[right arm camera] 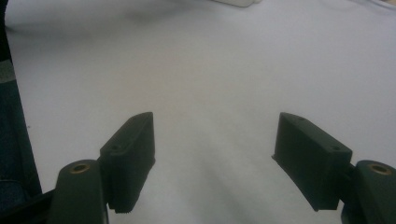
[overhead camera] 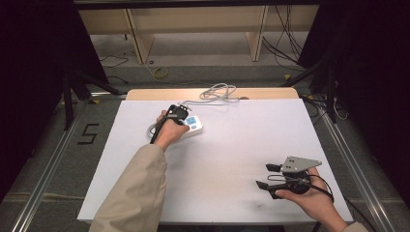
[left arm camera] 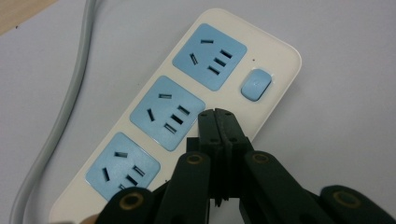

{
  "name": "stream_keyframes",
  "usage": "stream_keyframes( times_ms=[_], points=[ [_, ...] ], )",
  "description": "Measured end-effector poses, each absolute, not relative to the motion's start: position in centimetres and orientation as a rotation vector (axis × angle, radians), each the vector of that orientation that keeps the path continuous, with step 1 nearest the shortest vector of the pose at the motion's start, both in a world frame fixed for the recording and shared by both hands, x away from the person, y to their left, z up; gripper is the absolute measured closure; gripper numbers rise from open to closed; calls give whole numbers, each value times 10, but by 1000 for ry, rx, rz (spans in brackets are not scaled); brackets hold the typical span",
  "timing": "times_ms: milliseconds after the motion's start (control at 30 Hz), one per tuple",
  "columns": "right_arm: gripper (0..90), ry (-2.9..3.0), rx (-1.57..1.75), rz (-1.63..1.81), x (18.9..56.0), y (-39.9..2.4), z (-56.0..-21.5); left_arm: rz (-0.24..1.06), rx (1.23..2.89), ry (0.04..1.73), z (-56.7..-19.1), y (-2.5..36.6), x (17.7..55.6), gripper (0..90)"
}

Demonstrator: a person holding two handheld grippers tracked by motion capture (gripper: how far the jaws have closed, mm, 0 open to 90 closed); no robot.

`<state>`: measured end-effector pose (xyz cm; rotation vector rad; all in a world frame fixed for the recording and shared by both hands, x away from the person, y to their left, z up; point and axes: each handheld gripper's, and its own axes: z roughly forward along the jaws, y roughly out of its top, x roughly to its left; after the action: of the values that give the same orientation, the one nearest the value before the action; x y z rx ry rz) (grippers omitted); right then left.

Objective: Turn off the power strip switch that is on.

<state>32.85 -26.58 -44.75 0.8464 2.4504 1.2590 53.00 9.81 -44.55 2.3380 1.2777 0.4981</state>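
Left gripper pressed together over strip, aiming for switch; right gripper spread, idle.

High view: fixed above the person's side, looking forward and down on the whole white table, with floor and shelving beyond.
Left gripper view: rides on the left gripper, looking steeply down, very near the power strip.
Right gripper view: rides on the right gripper, set low, looking almost level across bare table.
Shared: power strip and table in the high and left gripper views; table surface in all three.
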Motion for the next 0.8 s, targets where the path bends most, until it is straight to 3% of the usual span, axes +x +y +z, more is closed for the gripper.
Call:
stream_keyframes(
  times_ms=[800],
  points=[
    [294, 2450, 846, 1261, 329, -266, -447, 502, 2338, 1285, -445, 98, 531, 900]
  ],
)
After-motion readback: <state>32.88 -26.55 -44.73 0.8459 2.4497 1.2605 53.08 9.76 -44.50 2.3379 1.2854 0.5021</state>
